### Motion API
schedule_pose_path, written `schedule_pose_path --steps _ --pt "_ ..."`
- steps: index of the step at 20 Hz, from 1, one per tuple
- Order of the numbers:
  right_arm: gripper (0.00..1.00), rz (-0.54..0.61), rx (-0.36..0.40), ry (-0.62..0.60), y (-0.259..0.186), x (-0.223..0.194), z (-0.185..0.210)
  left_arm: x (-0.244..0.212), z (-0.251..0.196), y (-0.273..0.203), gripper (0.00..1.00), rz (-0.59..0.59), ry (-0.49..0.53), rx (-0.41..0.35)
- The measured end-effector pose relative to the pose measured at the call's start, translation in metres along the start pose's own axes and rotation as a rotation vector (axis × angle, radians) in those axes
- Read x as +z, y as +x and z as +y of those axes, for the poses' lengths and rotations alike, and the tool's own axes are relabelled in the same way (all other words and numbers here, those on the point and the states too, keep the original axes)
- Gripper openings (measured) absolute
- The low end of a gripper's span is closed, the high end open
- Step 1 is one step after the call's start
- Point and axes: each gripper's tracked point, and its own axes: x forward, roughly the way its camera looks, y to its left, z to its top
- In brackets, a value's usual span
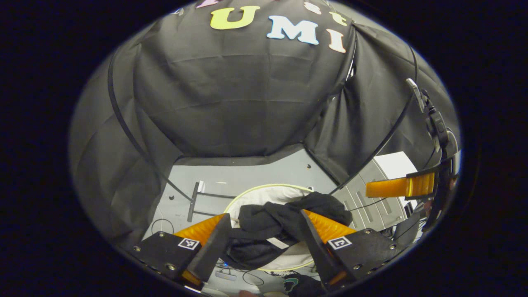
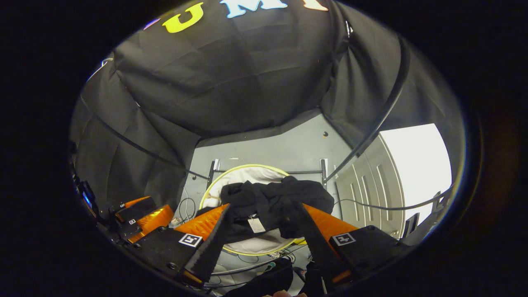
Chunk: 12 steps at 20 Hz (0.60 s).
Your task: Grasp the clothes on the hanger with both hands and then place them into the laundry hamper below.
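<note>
**Q:** What's the room like from where you're driving?

**Me:** Grey floor (image 2: 284,152), smooth, with a couple of small dark holes in it. Black wrinkly cloth walls (image 1: 231,95) all round, and a pale ribbed panel (image 2: 371,173) off to the right. Thin cables trail over the floor near the hamper.

**Q:** And the stuff itself?

**Me:** One laundry hamper (image 1: 247,194), round, white fabric with a thin yellowish rim, sitting on the floor down below. One bundle of black clothes (image 2: 268,202), soft and crumpled, lying in the hamper and draped over its rim, a small white tag showing. Behind the hamper stands a black metal frame (image 2: 214,169) with two uprights.

**Q:** Claws?

**Me:** Two. My left claw (image 1: 264,231) is spread wide above the hamper, gripping nothing, ridged fingers either side of the cloth as I look down. Right claw (image 2: 260,227) likewise spread, pinching nothing. In the left gripper view I also see the right claw off to the right.
</note>
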Motion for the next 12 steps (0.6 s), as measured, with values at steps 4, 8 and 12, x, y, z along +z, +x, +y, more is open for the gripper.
schedule_pose_path --steps 4,8,12 --pt "0.98 -0.07 -0.028 -0.004 -0.019 0.017 -0.029 0.004 -0.004 -0.018 0.96 -0.009 -0.024 0.043" --pt "0.98 -0.135 -0.028 0.023 -0.045 0.033 -0.056 0.024 -0.017 -0.052 0.96 -0.05 -0.051 0.101" --pt "0.98 -0.188 -0.019 0.04 -0.074 0.046 -0.088 0.049 -0.033 -0.088 0.96 -0.096 -0.061 0.157"
